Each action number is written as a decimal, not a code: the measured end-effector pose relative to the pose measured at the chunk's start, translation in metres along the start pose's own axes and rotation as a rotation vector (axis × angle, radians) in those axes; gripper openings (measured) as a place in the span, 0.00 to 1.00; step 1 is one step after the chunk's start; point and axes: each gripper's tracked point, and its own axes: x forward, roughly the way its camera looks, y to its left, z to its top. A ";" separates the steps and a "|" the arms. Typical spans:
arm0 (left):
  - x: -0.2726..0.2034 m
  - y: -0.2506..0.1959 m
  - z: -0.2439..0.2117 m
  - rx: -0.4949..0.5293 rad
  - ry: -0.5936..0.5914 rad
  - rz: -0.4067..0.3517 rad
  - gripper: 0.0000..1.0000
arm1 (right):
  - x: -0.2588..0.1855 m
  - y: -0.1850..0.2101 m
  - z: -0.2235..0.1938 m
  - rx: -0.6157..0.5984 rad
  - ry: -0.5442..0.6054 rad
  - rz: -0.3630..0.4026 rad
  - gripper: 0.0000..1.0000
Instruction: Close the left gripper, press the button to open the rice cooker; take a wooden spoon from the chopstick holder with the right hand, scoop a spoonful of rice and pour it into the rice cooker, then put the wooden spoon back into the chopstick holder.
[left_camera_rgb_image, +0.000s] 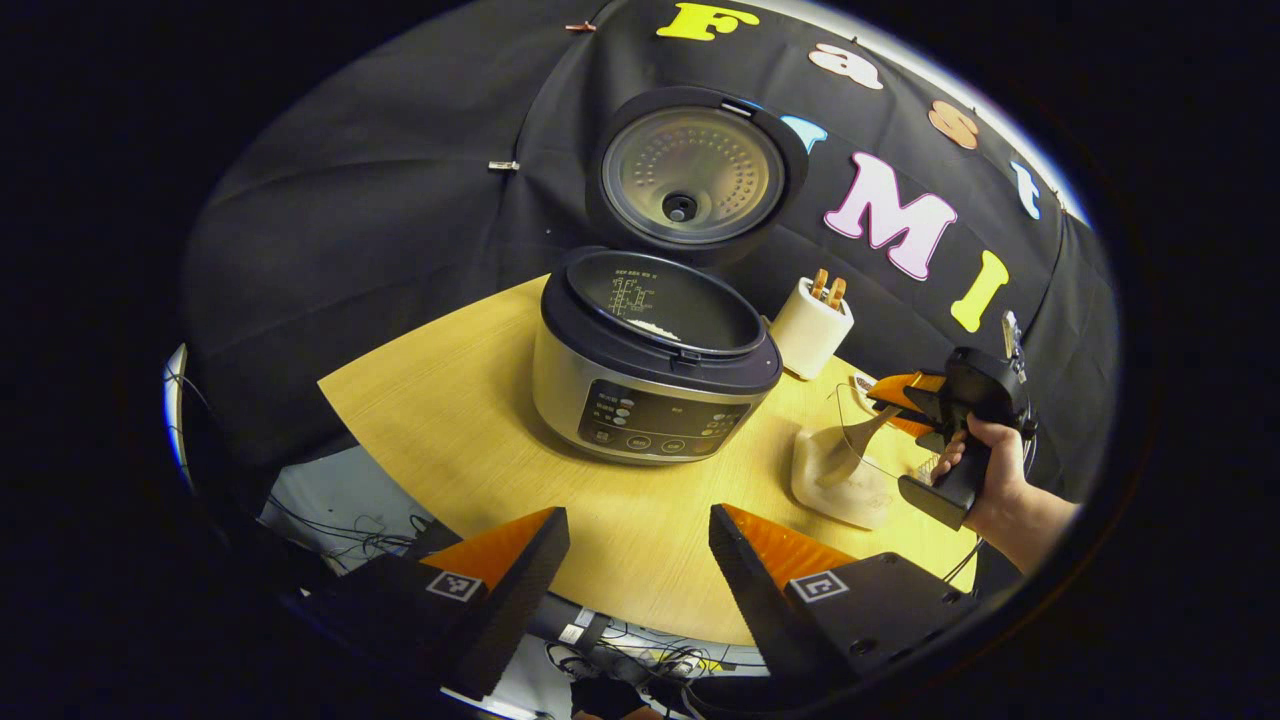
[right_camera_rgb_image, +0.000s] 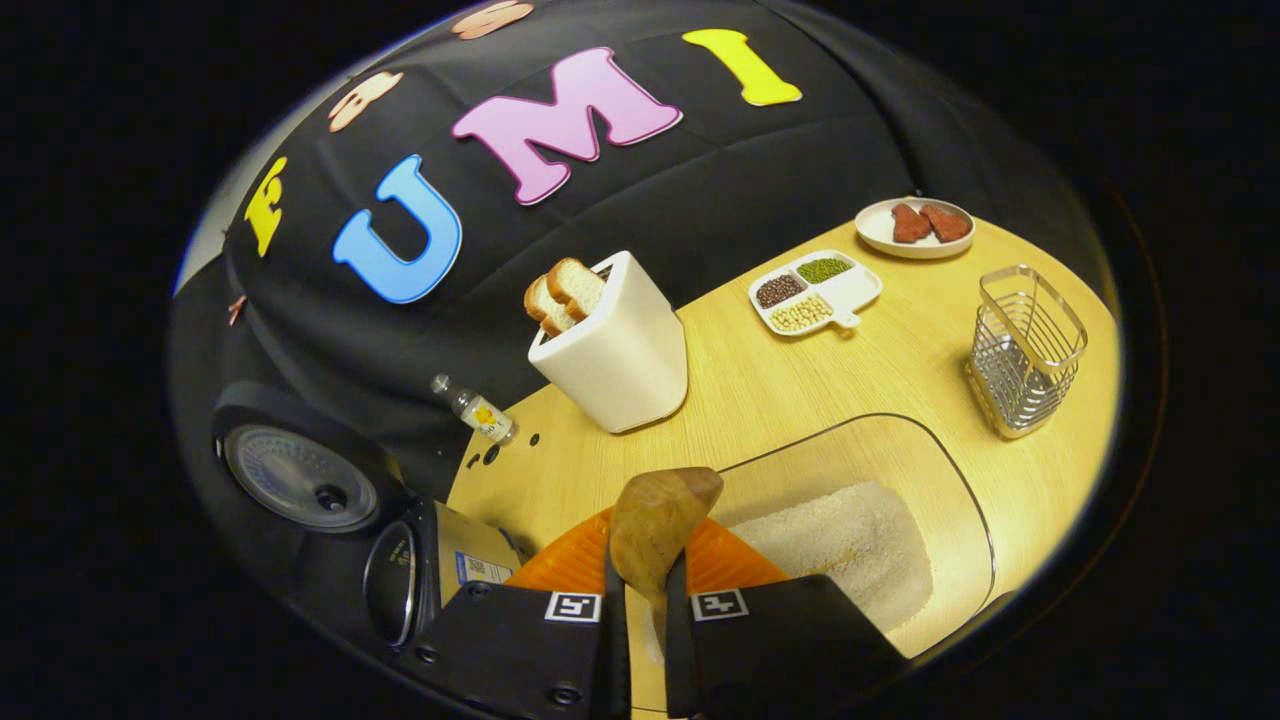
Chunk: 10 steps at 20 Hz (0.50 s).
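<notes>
Left gripper (left_camera_rgb_image: 640, 560): nearest us in the left gripper view, fingers spread wide apart over the near table edge, nothing between them.
Rice cooker (left_camera_rgb_image: 655, 375): we see it on the wooden table (left_camera_rgb_image: 450, 420), lid (left_camera_rgb_image: 695, 175) swung up against the booth wall, a little rice in the inner pot.
Toaster (right_camera_rgb_image: 615, 350): white, just right of the cooker, two bread slices standing in it.
Right gripper (right_camera_rgb_image: 648, 590): fingers clamped on the wooden spoon (right_camera_rgb_image: 655, 525); in the left gripper view a hand (left_camera_rgb_image: 985, 475) holds this tool above the rice container.
Rice container (right_camera_rgb_image: 935, 500): clear, white rice inside, spoon bowl over its left edge.
Chopstick holder (right_camera_rgb_image: 1025, 355): wire basket, far right, well apart from the spoon.
</notes>
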 end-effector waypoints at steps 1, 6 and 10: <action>-0.001 0.000 0.002 0.004 -0.004 -0.002 0.96 | -0.004 -0.004 0.005 0.042 -0.003 0.000 0.18; -0.001 -0.006 0.011 0.003 -0.023 -0.017 0.96 | -0.016 -0.031 0.032 0.271 -0.007 -0.027 0.18; -0.001 -0.016 0.017 -0.009 -0.031 -0.044 0.96 | -0.029 -0.046 0.058 0.388 -0.026 -0.039 0.18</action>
